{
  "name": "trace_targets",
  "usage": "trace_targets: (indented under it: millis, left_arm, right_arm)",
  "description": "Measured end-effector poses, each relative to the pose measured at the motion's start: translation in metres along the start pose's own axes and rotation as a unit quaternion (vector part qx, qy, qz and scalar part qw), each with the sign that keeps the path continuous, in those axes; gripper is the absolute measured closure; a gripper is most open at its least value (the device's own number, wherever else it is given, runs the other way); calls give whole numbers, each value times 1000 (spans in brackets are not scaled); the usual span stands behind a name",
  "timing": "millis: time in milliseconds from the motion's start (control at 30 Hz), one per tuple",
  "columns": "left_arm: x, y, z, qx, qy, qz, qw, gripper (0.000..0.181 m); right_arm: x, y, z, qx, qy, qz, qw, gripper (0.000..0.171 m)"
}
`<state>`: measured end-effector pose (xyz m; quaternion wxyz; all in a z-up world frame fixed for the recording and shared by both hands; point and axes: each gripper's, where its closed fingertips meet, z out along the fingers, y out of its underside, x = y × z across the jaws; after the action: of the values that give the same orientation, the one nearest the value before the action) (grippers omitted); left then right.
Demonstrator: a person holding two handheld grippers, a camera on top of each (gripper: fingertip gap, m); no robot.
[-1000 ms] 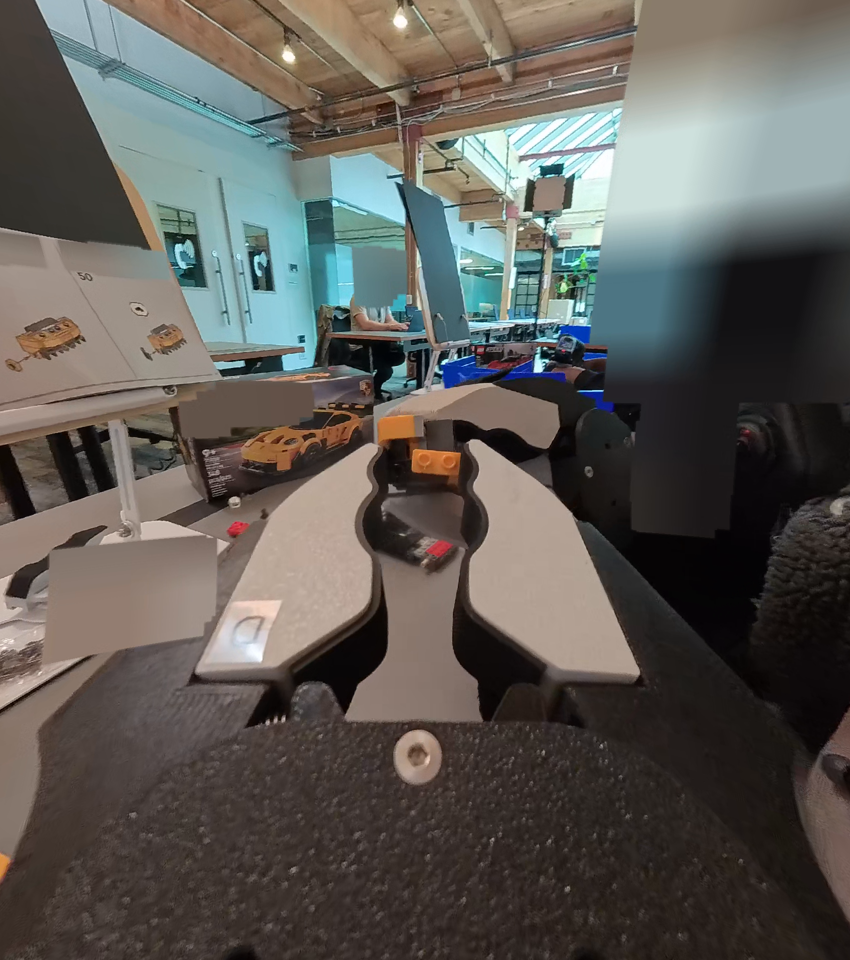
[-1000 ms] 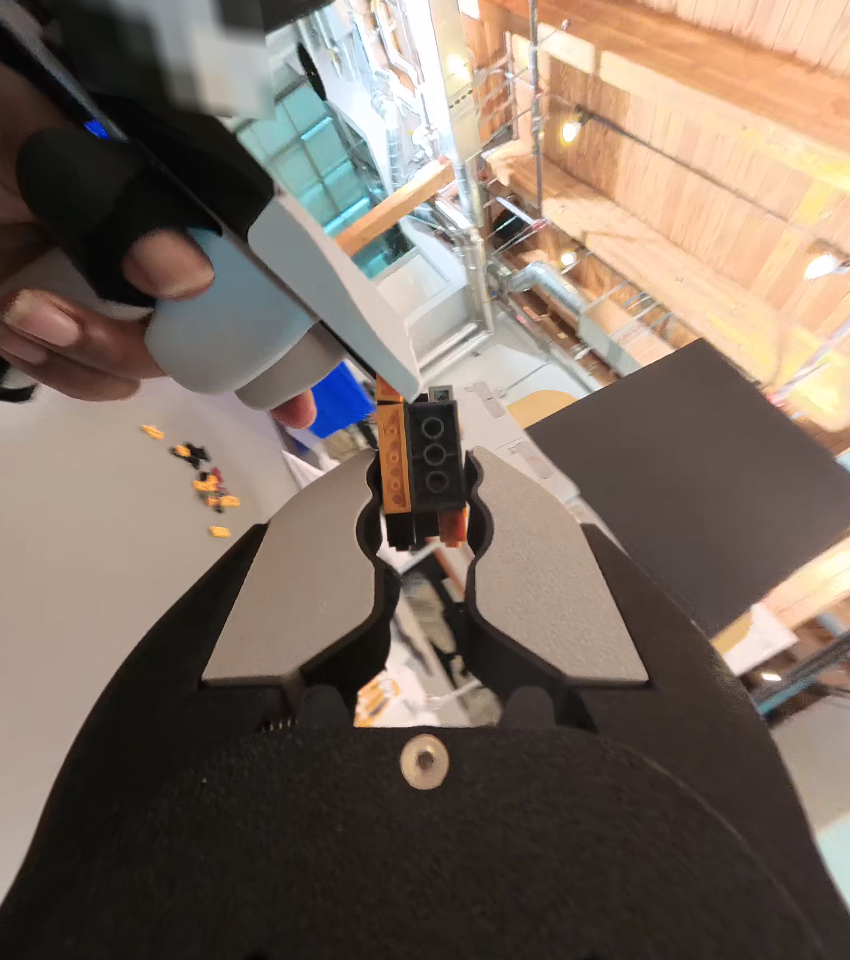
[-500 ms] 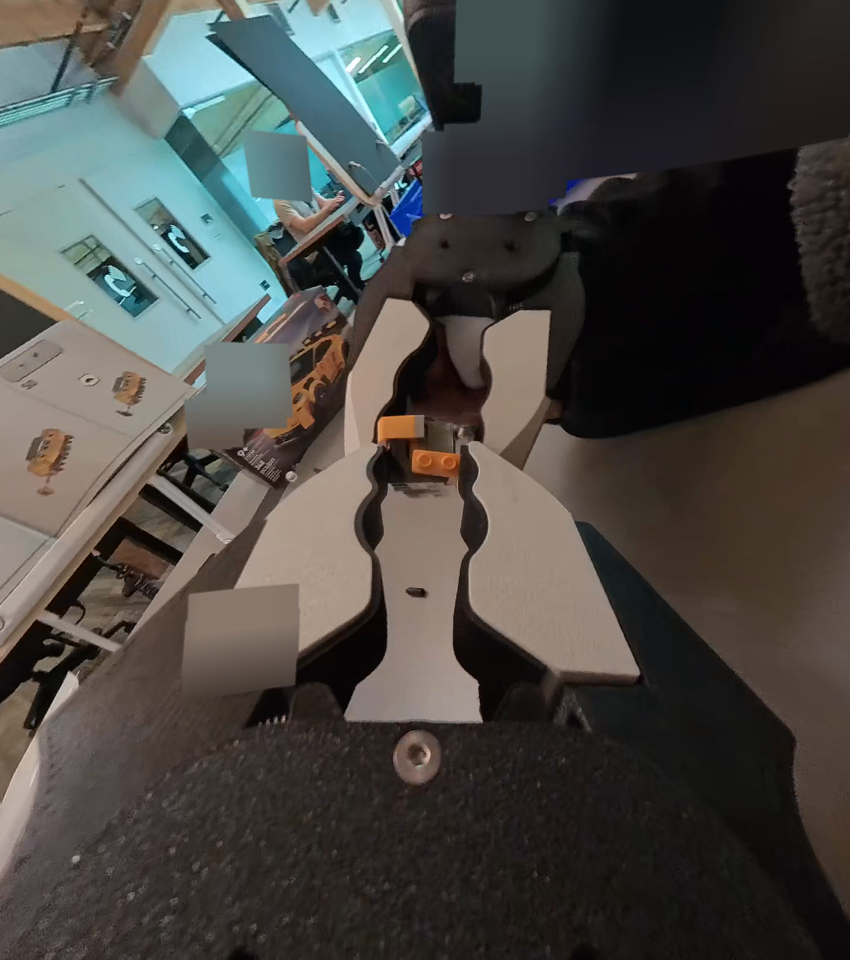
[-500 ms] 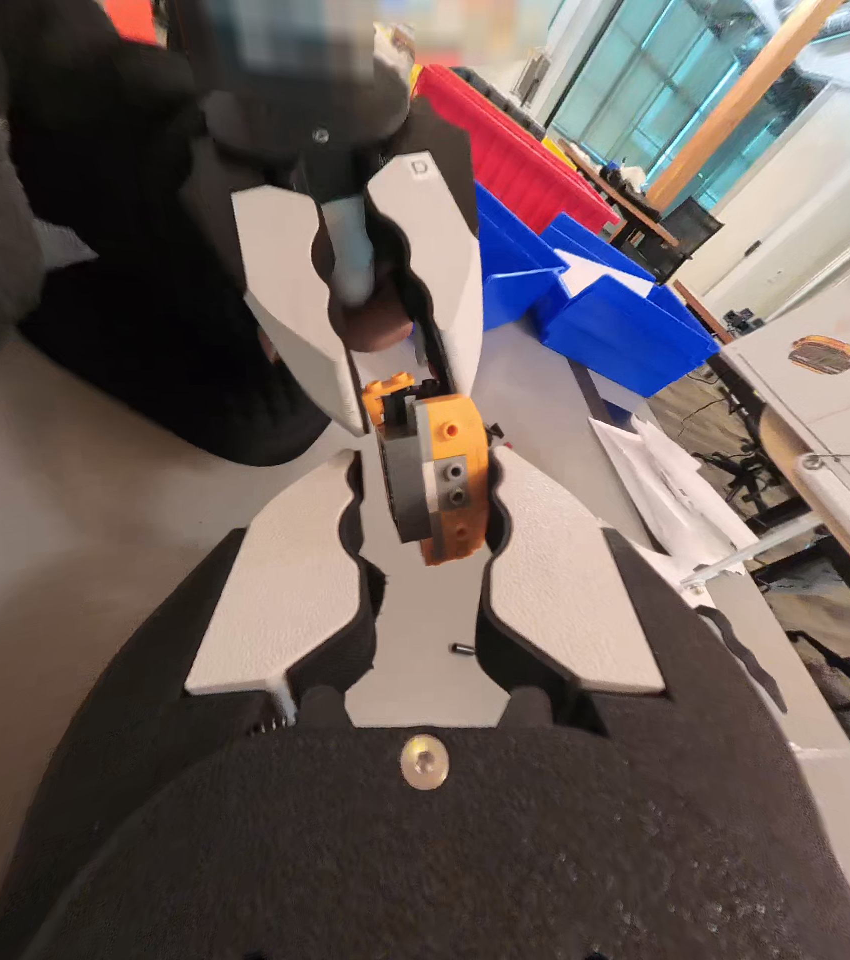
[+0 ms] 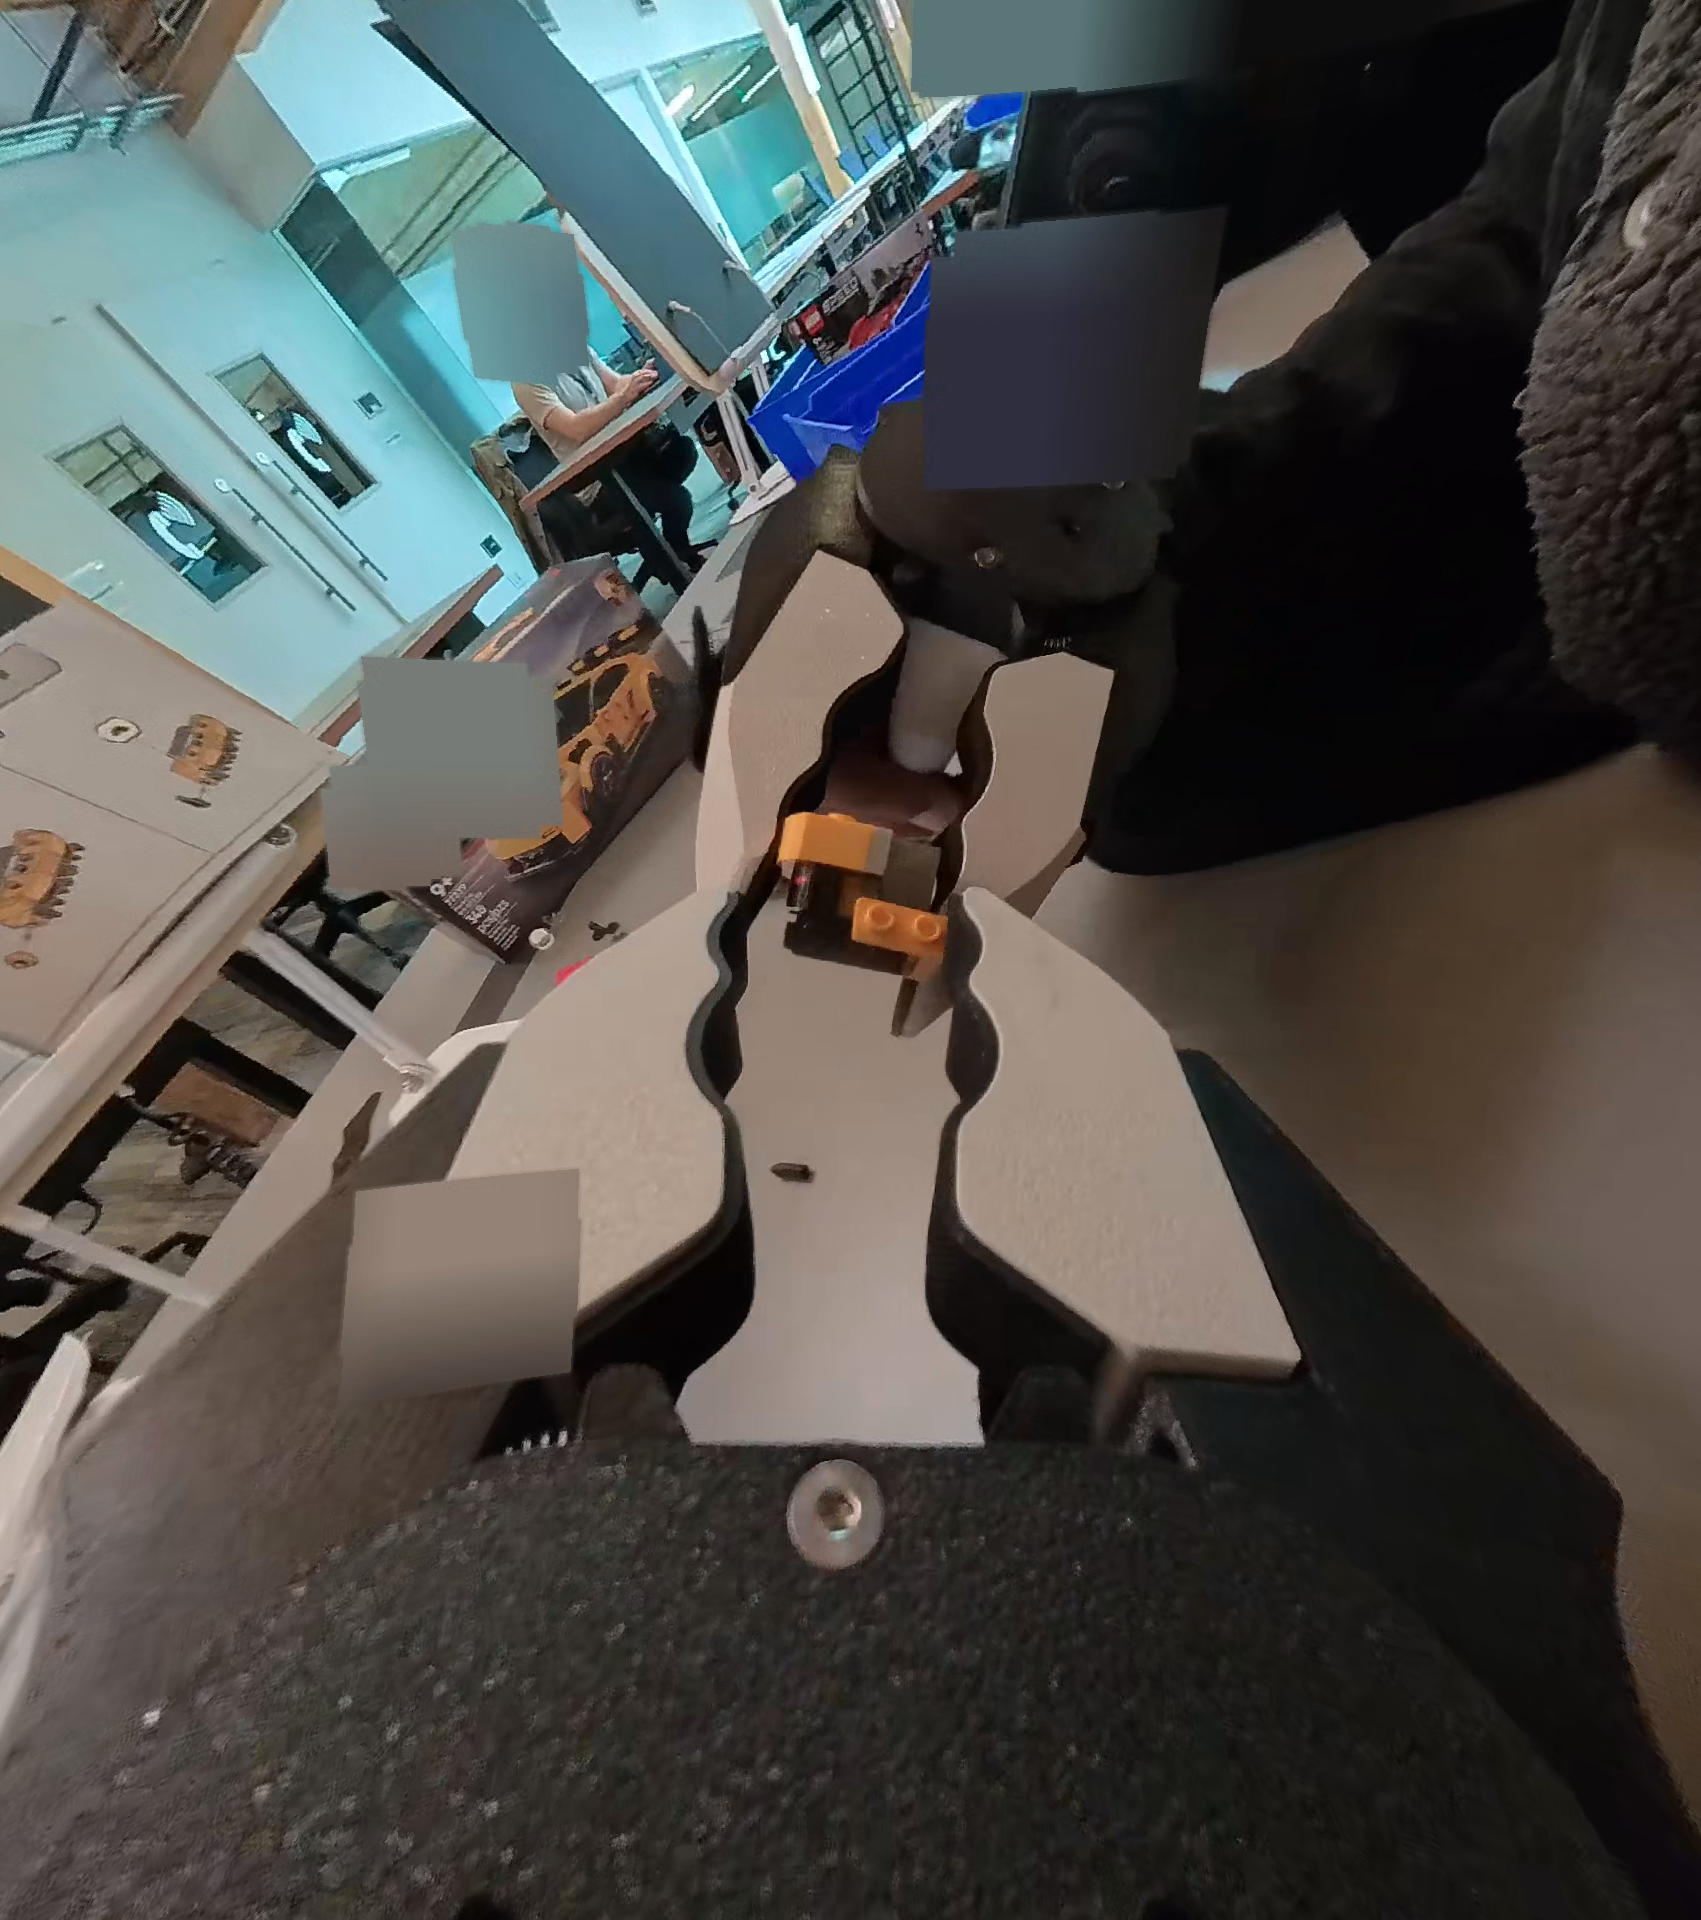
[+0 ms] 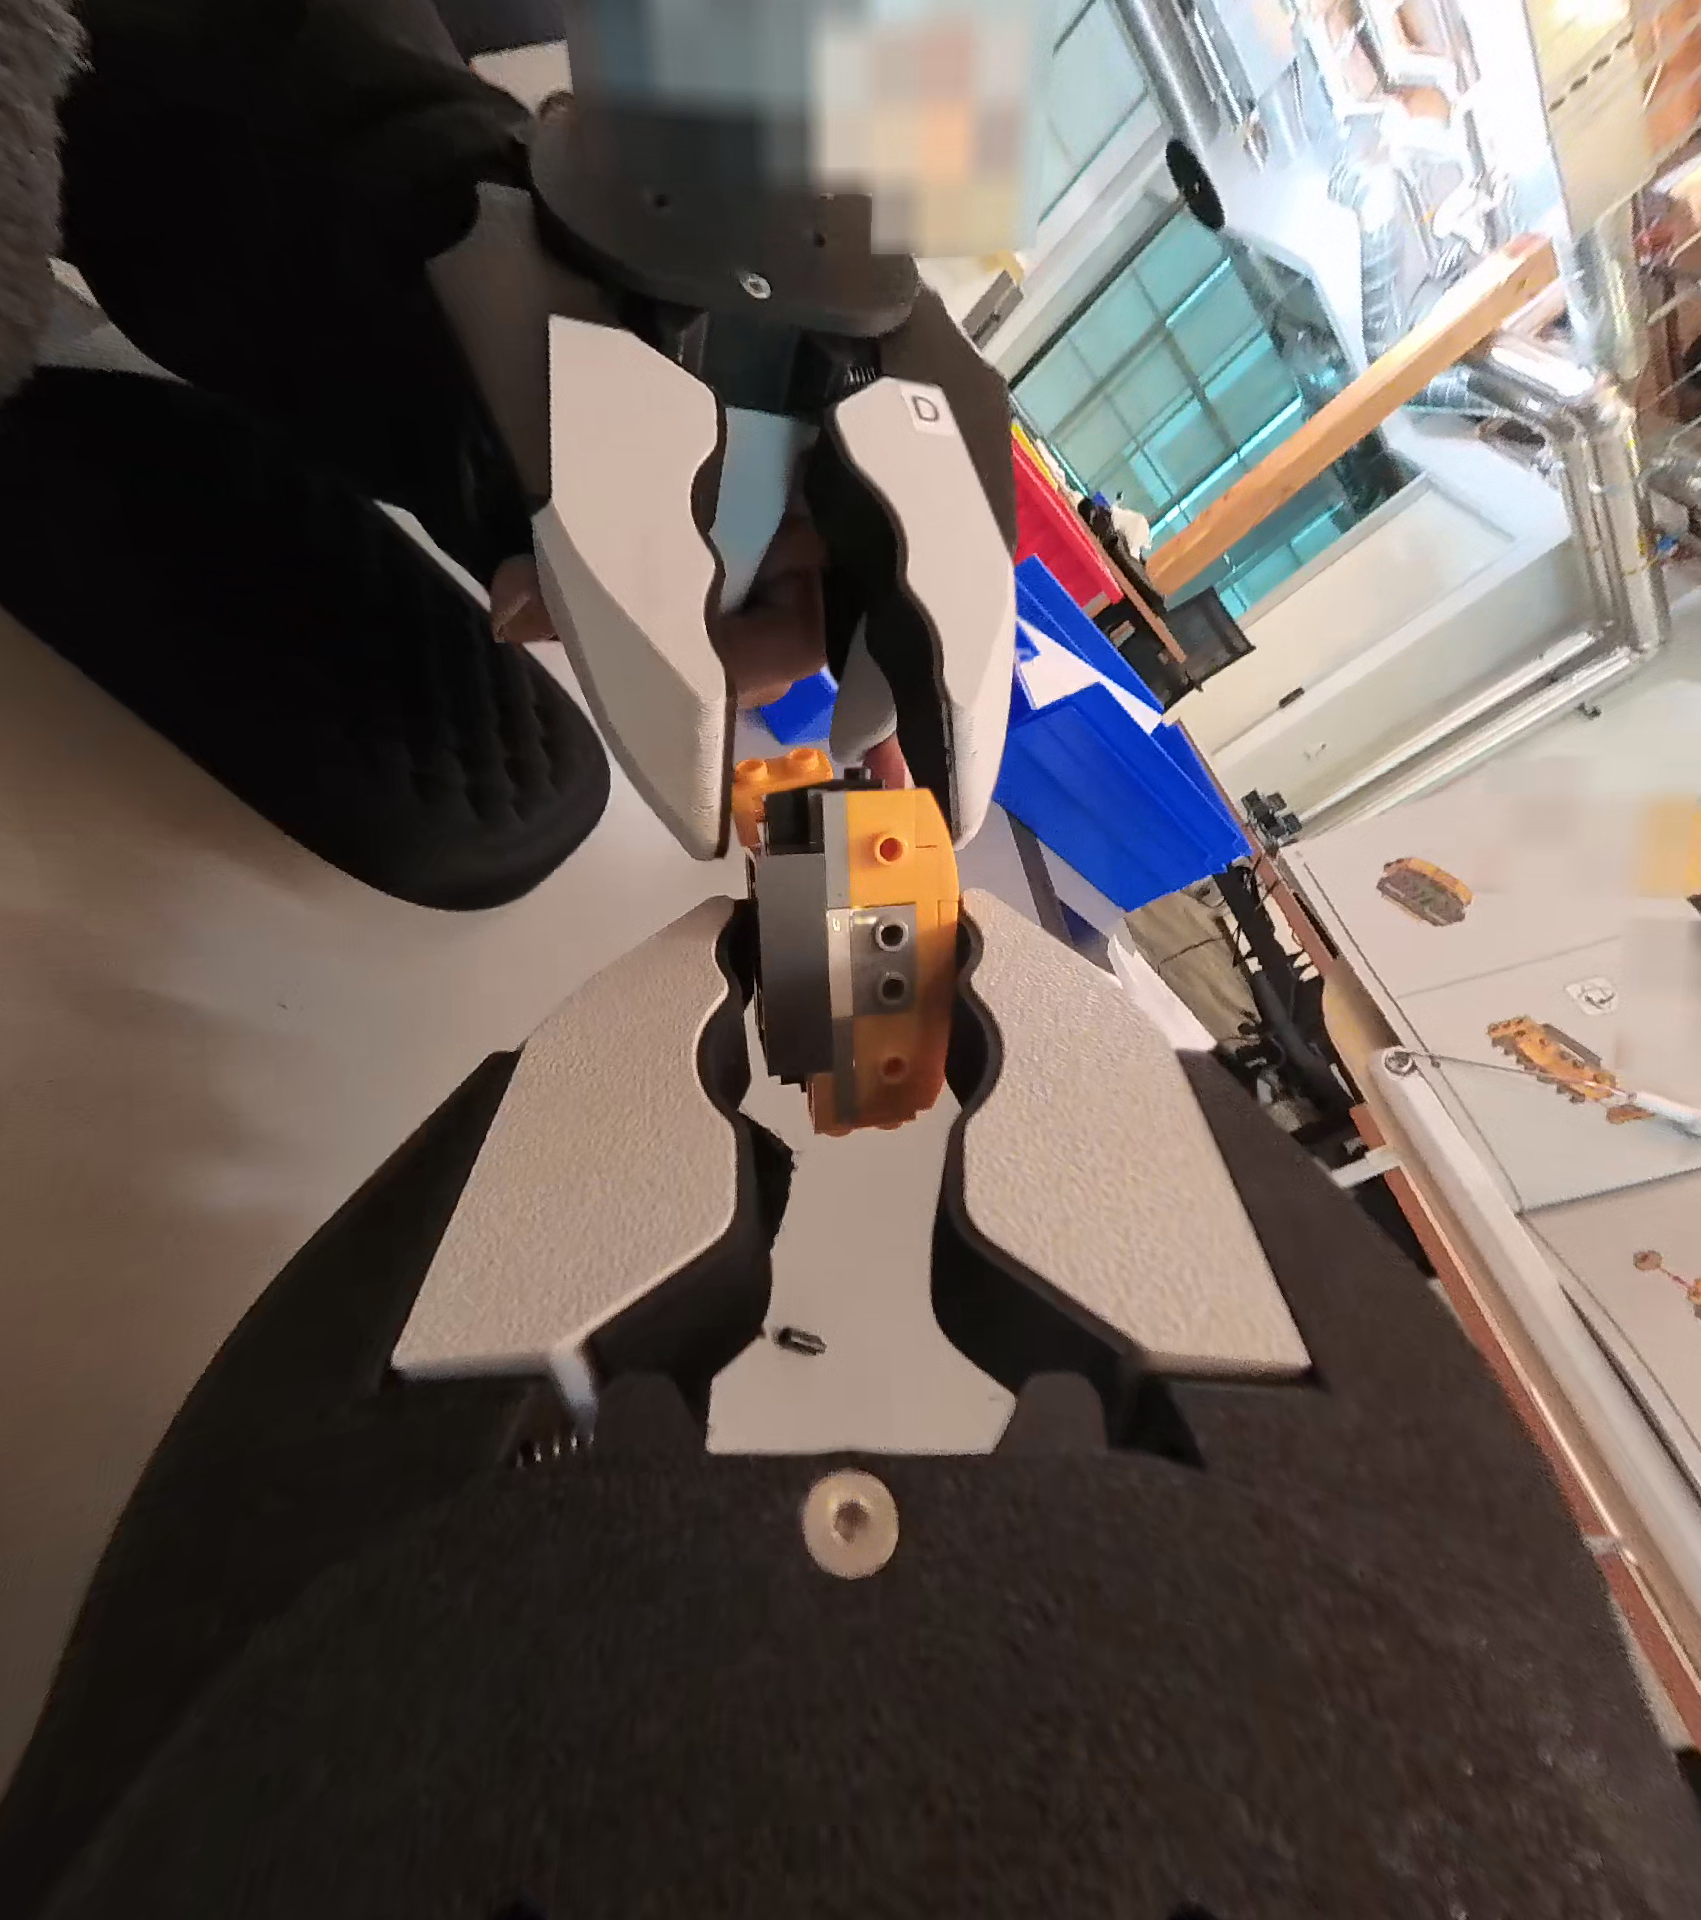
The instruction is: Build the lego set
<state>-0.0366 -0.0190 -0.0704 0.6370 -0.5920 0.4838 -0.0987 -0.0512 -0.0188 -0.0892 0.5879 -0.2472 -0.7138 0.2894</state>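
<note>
A small lego assembly (image 6: 887, 935) of orange, grey and black bricks is clamped between the fingers of my right gripper (image 6: 851, 914) above the grey table (image 6: 202, 987). My left gripper (image 6: 835, 831) faces it tip to tip and is closed around the far end of the assembly, where a small orange studded plate (image 6: 784, 769) sits. In the left wrist view the same assembly (image 5: 825, 842) lies between the tips of my left gripper (image 5: 851, 914), with the orange plate (image 5: 898, 923) by the right fingertip. Part of the assembly is hidden behind the fingers.
A lego box (image 5: 597, 748) with a yellow car stands at the back left. Instruction sheets (image 6: 1552, 1039) lie on a stand to the side. Blue bins (image 6: 1085, 748) stand behind. A tiny dark pin (image 5: 792, 1171) lies on the table. A dark fleece sleeve (image 5: 1448, 520) rests close by. The tips of both grippers are at nearly the same place.
Both grippers have swung down from pointing toward the ceiling and room to pointing at each other low over the table. The assembly has stayed between them and turned with them.
</note>
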Motion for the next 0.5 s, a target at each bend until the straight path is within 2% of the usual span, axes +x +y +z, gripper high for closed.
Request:
trace_targets:
  millis: [333, 500]
  left_arm:
    - [12, -25, -6, 86, 51, -78, 992, 151]
    - [11, -31, -9, 119, 60, -133, 982, 153]
  right_arm:
    - [1, -25, -7, 76, -45, 69, 994, 137]
    - [4, -31, -8, 89, -38, 64, 993, 138]
